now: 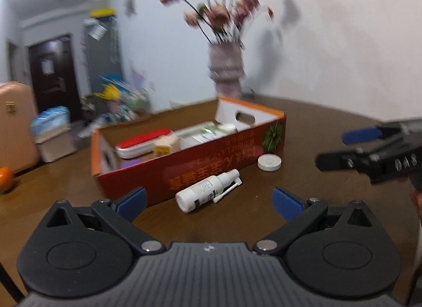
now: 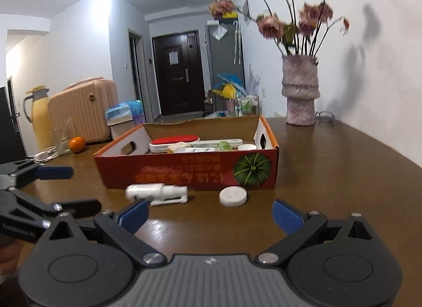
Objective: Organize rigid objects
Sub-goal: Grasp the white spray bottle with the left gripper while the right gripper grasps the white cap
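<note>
Box (image 2: 184, 172) lettering reads upside down, illegible; spray bottle (image 2: 157, 194) and round lid (image 2: 233, 196) lie before it; my left claw (image 1: 209, 201) and right claw (image 2: 209, 214) both released.

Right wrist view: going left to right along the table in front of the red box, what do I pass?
Left hand-held gripper → white spray bottle, lying on its side → white round lid, lying flat.

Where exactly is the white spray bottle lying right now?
The white spray bottle lies on its side on the brown table, just before the red box, left of the round white lid.
</note>
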